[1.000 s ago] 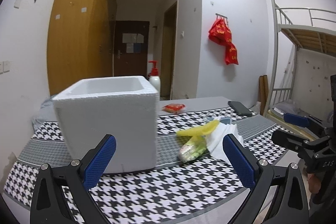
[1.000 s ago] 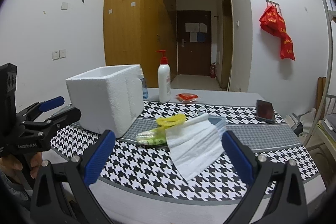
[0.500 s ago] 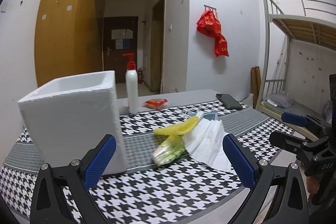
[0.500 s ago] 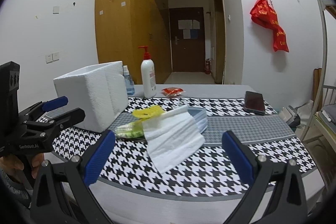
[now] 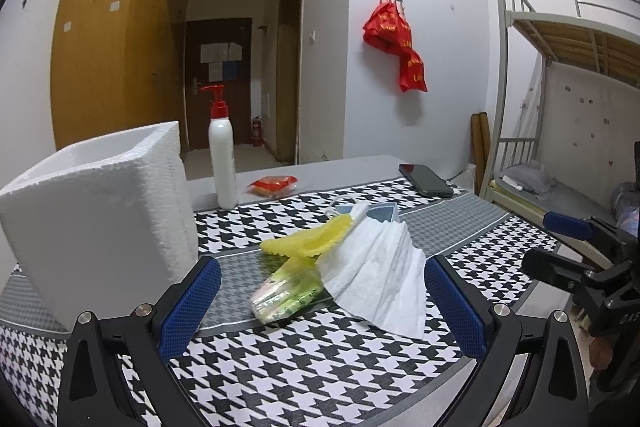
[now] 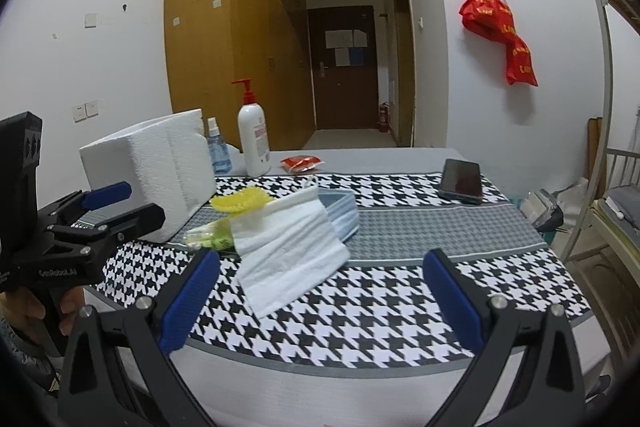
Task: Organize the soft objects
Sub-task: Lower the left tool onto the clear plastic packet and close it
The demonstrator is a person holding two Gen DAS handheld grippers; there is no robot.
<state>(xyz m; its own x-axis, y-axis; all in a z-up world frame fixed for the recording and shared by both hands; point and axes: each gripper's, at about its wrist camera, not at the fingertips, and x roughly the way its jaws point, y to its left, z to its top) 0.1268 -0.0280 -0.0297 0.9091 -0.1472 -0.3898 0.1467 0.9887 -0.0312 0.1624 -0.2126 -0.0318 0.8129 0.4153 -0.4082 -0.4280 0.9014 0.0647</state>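
A white cloth (image 5: 376,267) (image 6: 288,251) lies draped on the houndstooth table over a blue folded item (image 5: 382,214) (image 6: 340,219). A yellow soft piece (image 5: 308,243) (image 6: 240,203) and a green-and-clear plastic packet (image 5: 284,295) (image 6: 210,237) lie beside it. A white foam box (image 5: 100,219) (image 6: 156,167) stands to the left. My left gripper (image 5: 320,307) is open and empty, just short of the pile. My right gripper (image 6: 320,297) is open and empty, in front of the cloth.
A white pump bottle (image 5: 222,155) (image 6: 253,143), a small blue spray bottle (image 6: 218,151), a red snack packet (image 5: 274,185) (image 6: 300,163) and a black phone (image 5: 426,181) (image 6: 460,181) sit at the back of the table. A bunk bed frame (image 5: 560,67) stands on the right.
The left gripper has swung right, from facing the foam box to facing the cloth pile. The right gripper has moved a little closer to the cloth. Both stayed open.
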